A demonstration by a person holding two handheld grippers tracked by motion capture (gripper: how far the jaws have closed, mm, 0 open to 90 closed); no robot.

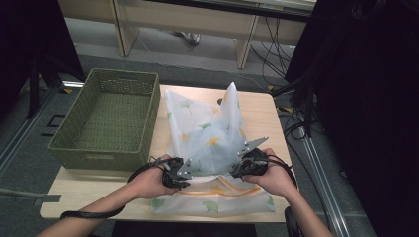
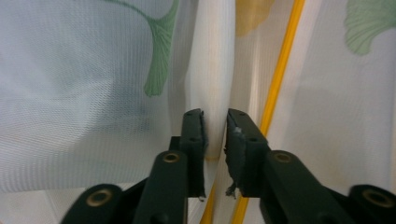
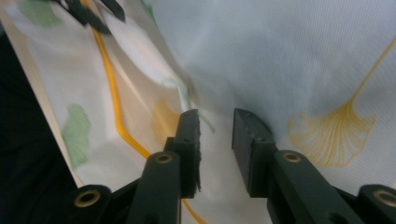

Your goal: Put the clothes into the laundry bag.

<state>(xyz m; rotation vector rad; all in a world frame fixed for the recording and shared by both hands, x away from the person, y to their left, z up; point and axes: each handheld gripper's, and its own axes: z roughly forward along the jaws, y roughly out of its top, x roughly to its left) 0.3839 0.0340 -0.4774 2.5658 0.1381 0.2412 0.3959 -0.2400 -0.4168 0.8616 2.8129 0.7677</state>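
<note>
1. The left gripper (image 2: 215, 116) is sitting low over the sheer white cloth printed with green and yellow ginkgo leaves and edged with an orange stripe (image 2: 93, 70). Its two black jaws are standing slightly apart, with a soft vertical fold of the cloth running up between them; whether they are actually nipping that fold is hard to say from this close.
2. The right gripper (image 3: 216, 116) is pointing into the same fabric, its jaws spread with a clear gap and pale cloth showing through it. A yellow leaf print (image 3: 336, 135) is lying just beside its right jaw.
3. In the high view, the left gripper (image 1: 184, 174) and right gripper (image 1: 236, 170) are facing each other near the front of the cloth (image 1: 207, 133), each held in one of the person's hands, with cables trailing back along the forearms.
4. The cloth is lying spread down the middle of the light wooden table (image 1: 262, 118), its front edge near the table's front edge, while its far part is rising into a peak.
5. A green woven rectangular basket (image 1: 106, 116) is standing on the table's left side, just beside the cloth.
</note>
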